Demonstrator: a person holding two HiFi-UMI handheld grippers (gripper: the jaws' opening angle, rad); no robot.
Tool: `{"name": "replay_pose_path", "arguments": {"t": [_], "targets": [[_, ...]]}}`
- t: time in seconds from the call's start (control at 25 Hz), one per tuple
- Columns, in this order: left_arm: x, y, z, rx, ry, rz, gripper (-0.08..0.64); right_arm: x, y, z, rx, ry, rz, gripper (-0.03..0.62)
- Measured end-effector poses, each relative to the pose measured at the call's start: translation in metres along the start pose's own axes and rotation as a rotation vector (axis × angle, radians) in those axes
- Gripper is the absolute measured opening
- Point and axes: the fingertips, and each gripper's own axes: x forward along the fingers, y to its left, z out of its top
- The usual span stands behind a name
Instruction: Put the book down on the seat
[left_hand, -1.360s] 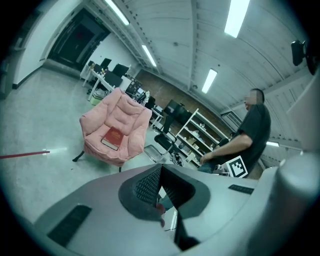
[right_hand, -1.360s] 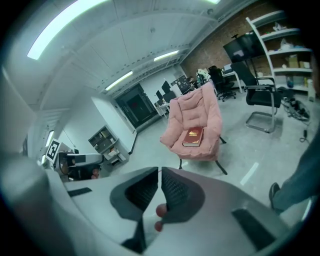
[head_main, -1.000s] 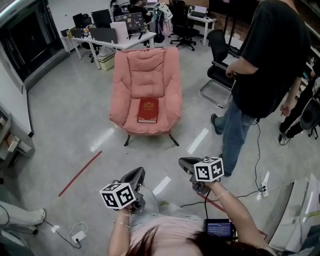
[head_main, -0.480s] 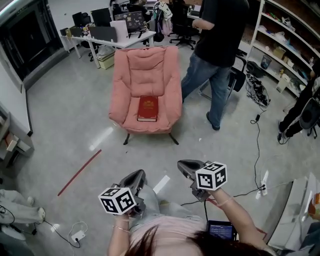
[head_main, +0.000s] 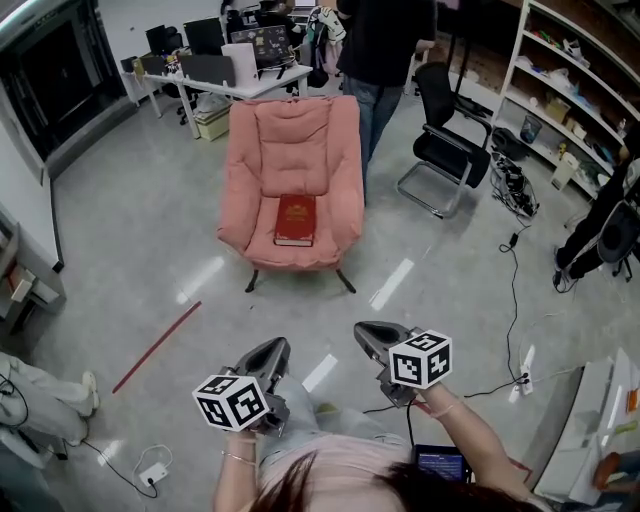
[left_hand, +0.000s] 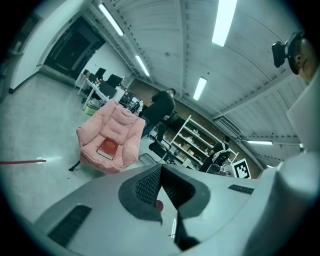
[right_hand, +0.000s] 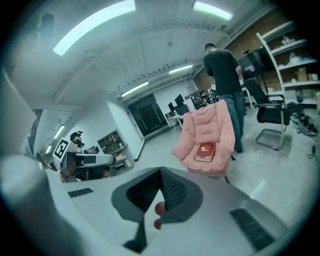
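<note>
A red book (head_main: 296, 219) lies flat on the seat of the pink armchair (head_main: 292, 140), well ahead of me across the floor. It also shows small in the left gripper view as the book (left_hand: 107, 148) on the armchair (left_hand: 116, 127), and in the right gripper view as the book (right_hand: 205, 151) on the armchair (right_hand: 212, 125). My left gripper (head_main: 272, 352) and right gripper (head_main: 372, 333) are held low near my body, far from the chair. Both are shut with nothing between their jaws, as seen at the left gripper (left_hand: 161, 169) and the right gripper (right_hand: 160, 173).
A person in a black shirt (head_main: 385, 40) stands just behind the armchair's right side. A black office chair (head_main: 446, 150) sits to its right, desks (head_main: 225, 80) behind, shelves (head_main: 575, 70) on the right. A red strip (head_main: 158, 346) and cables (head_main: 515, 290) lie on the floor.
The person in the black shirt has walked from the right side to behind the armchair. Both grippers stayed low and shifted only slightly. The book has not moved.
</note>
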Motion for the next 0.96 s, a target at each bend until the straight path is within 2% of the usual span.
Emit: {"name": "replay_pose_path", "arguments": {"t": [0.24,0.48,0.6,0.96], "targets": [[-0.004,0.003,-0.002,0.031,0.008,0.002,-0.002,0.005,0.004,0.002,0.004,-0.024,-0.007,0.015],[-0.009,0.013,0.0,-0.028,-0.014,0.005,-0.002,0.012,0.011,-0.003,-0.016,0.009,-0.007,0.015],[-0.008,0.015,0.002,-0.034,-0.013,-0.001,-0.002,0.016,0.01,0.0,-0.021,-0.002,-0.016,0.015],[0.003,0.017,0.004,-0.017,0.034,-0.023,-0.002,0.023,0.008,0.01,-0.105,-0.032,-0.08,0.015]]}}
